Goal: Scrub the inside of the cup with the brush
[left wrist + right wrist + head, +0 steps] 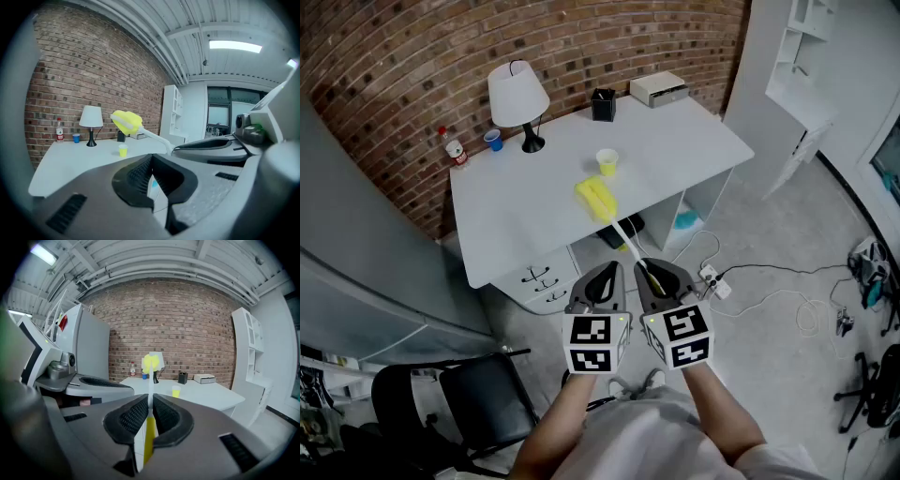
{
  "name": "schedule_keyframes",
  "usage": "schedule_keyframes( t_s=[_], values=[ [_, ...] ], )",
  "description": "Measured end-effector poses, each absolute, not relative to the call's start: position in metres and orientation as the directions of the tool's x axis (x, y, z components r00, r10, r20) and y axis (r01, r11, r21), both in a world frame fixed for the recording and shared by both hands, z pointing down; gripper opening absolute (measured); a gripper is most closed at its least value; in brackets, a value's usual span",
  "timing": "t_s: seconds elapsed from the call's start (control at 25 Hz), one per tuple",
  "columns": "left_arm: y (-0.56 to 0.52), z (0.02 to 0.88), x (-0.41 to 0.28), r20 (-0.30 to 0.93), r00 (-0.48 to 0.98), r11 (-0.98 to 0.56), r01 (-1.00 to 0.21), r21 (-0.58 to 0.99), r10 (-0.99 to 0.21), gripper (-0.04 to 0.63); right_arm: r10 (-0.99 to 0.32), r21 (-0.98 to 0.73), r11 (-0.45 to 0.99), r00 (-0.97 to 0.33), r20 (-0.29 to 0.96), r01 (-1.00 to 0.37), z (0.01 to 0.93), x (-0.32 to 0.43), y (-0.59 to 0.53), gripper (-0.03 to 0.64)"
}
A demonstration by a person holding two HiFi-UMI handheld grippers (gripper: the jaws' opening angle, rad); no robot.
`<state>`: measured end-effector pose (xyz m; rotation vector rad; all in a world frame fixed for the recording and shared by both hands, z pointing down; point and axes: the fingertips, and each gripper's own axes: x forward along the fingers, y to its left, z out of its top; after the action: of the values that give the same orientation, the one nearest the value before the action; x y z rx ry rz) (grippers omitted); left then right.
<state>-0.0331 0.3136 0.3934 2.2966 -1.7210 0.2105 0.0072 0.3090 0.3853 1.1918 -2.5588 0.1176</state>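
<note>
A small yellow cup (607, 161) stands upright near the middle of the white desk (525, 220); it also shows in the left gripper view (123, 150) and the right gripper view (176, 391). My right gripper (654, 272) (150, 405) is shut on the handle of a brush whose yellow head (596, 198) (151, 363) hangs over the desk's front part, short of the cup. My left gripper (605, 274) (151, 165) is beside it on the left, shut with nothing between its jaws. Both are off the desk's front edge. The brush head (126, 122) crosses the left gripper view.
On the desk's far side stand a white lamp (519, 101), a blue cup (493, 140), a red-capped bottle (454, 148), a black pen holder (603, 104) and a white box (658, 88). Drawers (539, 277) sit under the desk. A black chair (478, 398) and floor cables (769, 291) lie nearby.
</note>
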Motion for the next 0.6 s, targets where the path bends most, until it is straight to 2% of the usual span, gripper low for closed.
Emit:
schedule_keyframes(
  t_s=[0.6],
  values=[
    [0.317,0.394,-0.039,0.256,0.325,-0.306,-0.945,0.115,-0.91,0.008,-0.758,0.062,0.619,-0.575,0.308,-0.783,0.383,-0.005,0.315,0.025]
  ],
)
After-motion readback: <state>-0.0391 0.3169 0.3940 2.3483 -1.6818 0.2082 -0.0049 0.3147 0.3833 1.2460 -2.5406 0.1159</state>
